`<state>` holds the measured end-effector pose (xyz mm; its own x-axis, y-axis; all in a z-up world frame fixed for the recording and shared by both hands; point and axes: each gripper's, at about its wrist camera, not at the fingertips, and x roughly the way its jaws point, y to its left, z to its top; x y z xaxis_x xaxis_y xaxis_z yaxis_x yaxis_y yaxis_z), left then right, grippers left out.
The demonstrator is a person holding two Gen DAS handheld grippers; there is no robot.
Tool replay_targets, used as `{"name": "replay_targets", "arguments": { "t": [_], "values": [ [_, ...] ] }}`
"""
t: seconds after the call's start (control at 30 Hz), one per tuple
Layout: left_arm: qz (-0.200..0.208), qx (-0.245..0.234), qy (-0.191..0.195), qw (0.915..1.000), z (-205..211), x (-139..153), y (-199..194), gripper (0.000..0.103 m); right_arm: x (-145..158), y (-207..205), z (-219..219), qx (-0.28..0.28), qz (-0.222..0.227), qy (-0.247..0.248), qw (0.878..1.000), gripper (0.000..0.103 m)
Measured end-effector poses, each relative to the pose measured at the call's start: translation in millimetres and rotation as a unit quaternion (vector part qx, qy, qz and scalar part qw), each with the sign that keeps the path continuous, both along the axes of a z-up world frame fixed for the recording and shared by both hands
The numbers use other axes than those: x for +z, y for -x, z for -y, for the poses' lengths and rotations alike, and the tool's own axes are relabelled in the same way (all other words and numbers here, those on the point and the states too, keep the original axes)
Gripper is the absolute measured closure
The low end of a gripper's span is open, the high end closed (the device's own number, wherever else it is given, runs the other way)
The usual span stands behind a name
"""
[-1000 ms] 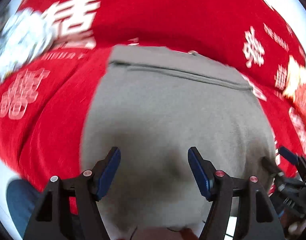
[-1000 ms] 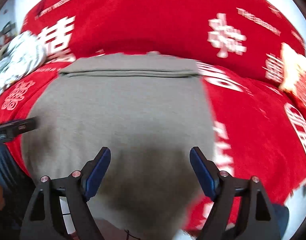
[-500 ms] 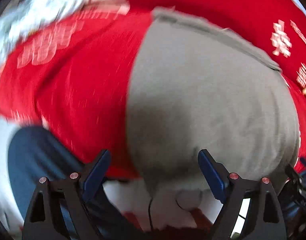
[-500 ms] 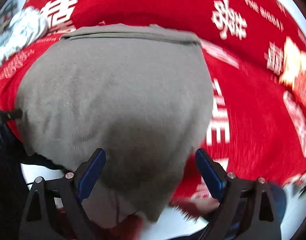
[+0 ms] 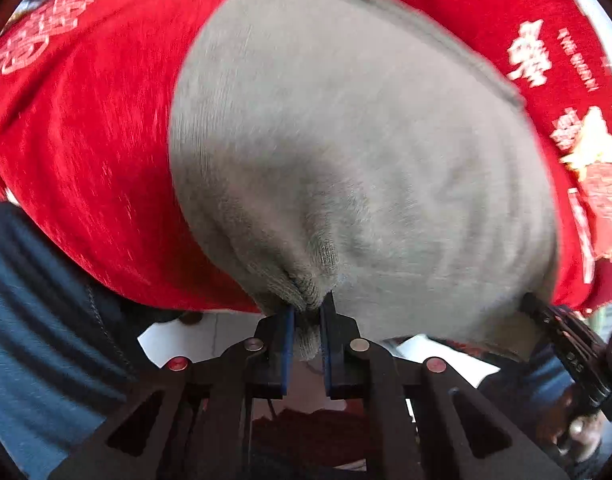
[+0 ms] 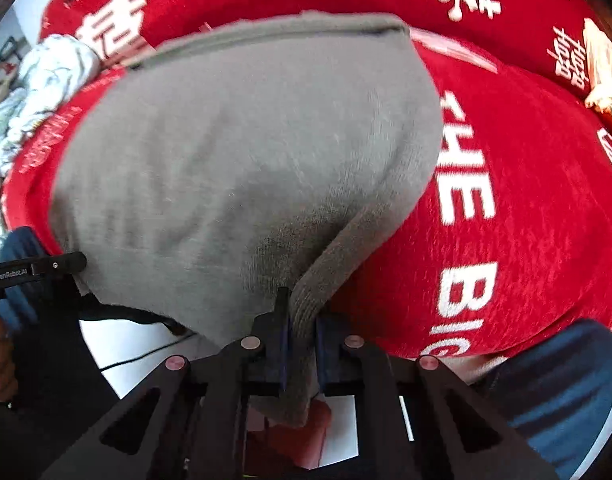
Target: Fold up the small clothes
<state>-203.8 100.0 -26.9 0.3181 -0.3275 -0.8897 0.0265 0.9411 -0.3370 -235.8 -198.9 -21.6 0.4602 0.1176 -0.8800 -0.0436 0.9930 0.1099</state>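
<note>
The left gripper [image 5: 307,312] has just closed and now pinches the near hem of the grey sweater [image 5: 345,152], bunching the knit between its blue pads [image 5: 288,340]. The sweater lies flat on a red cloth [image 5: 86,140] with white lettering, its near edge hanging off the front — what is under it is hidden. The right gripper [image 6: 302,312] has just closed too, clamping the hem at the sweater's right corner. At far left a crumpled white garment [image 6: 46,80] is cut off. Pale floor [image 6: 118,344] shows below, and blue trousers [image 6: 565,380] — both blurred.
</note>
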Motion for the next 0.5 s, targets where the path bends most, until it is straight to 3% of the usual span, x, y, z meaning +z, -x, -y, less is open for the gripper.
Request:
{"name": "replay_targets", "arguments": {
  "t": [0.13,0.3,0.4,0.5],
  "values": [
    [0.067,0.003,0.016,0.9976,-6.2,39.7,-0.7,0.091,32.4,4.8,13.4,-0.005,0.052,-0.044,0.998,0.092],
    [0.136,0.013,0.017,0.9905,-4.4,76.7,-37.2,0.091,62.1,-21.5,28.2,-0.021,0.125,-0.079,0.989,0.092],
    [0.125,0.019,0.022,0.9918,-0.9,74.3,-68.7,0.091,60.9,-66.7,23.9,-0.035,0.129,-0.084,0.987,0.092],
    [0.092,0.020,0.042,0.9946,-15.0,53.8,-87.8,0.091,43.6,-91.8,21.7,-0.043,0.105,-0.077,0.991,0.092]
  ]
}}
